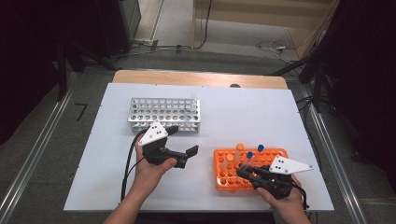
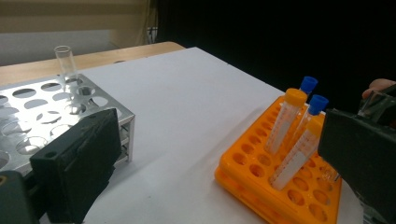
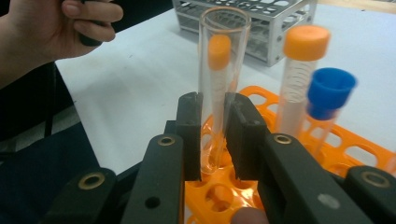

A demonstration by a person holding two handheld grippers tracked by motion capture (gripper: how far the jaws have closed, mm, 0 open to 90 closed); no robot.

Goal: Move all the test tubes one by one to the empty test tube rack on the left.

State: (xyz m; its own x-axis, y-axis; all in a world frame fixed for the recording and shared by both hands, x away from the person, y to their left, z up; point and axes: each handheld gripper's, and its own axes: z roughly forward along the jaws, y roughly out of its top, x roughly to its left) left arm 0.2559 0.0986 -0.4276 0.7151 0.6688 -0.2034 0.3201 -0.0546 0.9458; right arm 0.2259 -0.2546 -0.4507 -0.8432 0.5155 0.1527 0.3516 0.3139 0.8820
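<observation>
- The perforated silver metal tube rack (image 1: 164,114) stands toward the far left of the white desk (image 1: 233,107). One clear open glass tube (image 2: 65,63) already stands upright in a hole at its far right corner; every other hole I can see is empty.
- The left gripper (image 1: 183,144) hovers just in front of that rack, near the desk's middle, its fingers (image 2: 79,163) spread wide apart with nothing between them.
- The orange plastic tube rack (image 1: 224,173) sits at the near right of the desk. It carries two orange-capped tubes (image 3: 303,70) and two blue-capped tubes (image 3: 327,95), all leaning slightly.
- The right gripper (image 1: 243,171) is over the orange rack's near side, its fingers (image 3: 190,135) clamped on a second clear, uncapped glass tube (image 3: 222,56). The tube stands upright; its foot appears just above or barely inside a hole, though the fingers hide that spot.
- Judged from this, the work is moving clear tubes into the metal rack: one is placed, this one is gripped, and its carry and seating remain.
</observation>
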